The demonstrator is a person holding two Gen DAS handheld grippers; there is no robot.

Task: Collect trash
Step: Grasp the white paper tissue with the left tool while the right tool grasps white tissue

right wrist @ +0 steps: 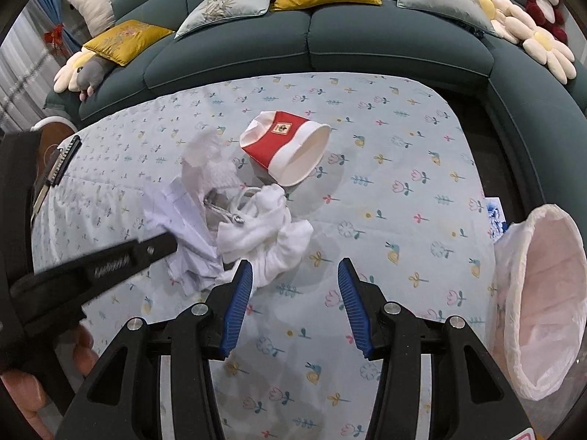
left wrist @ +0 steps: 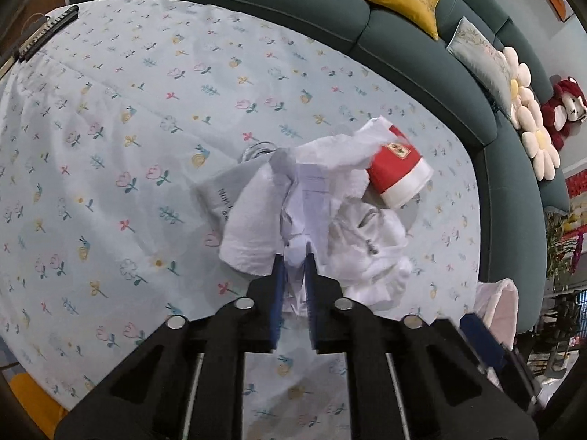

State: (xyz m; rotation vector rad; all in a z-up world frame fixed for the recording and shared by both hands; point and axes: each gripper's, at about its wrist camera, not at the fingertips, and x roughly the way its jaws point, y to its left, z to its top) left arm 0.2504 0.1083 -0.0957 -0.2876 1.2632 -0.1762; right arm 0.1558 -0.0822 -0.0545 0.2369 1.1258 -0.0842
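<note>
A heap of trash lies on the flowered tablecloth (left wrist: 110, 128): crumpled printed paper (left wrist: 312, 198), white tissue (left wrist: 370, 253), a grey paper bag (left wrist: 216, 194) and a red and white paper cup (left wrist: 398, 172) on its side. My left gripper (left wrist: 294, 258) is shut on a fold of the crumpled paper, pinched between its blue pads. In the right wrist view that same paper (right wrist: 183, 216) sits left of the tissue (right wrist: 271, 238), with the cup (right wrist: 290, 146) behind. My right gripper (right wrist: 295, 264) stands open just above the cloth, right of the tissue, nothing between its fingers.
A bin lined with a pale bag (right wrist: 543, 286) stands at the table's right edge. A dark green sofa (right wrist: 367, 47) with cushions and plush toys curves around the back. A black toothed clip (right wrist: 60, 161) lies at the table's left edge. A hand (right wrist: 22, 396) shows lower left.
</note>
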